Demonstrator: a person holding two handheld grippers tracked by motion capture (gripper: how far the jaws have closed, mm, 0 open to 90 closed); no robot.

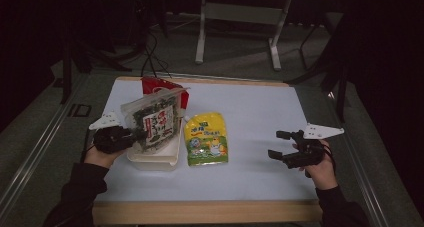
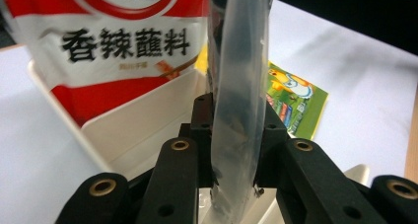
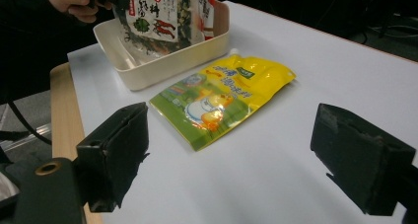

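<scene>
Left gripper fingers clamped on the edge of the clear seaweed bag, holding it upright over the cream tray. Red-and-white pouch stands at the tray's far end. Right gripper jaws spread wide, empty, hovering above the table. Yellow-green pouch lies flat just beside the tray, on its right.
</scene>
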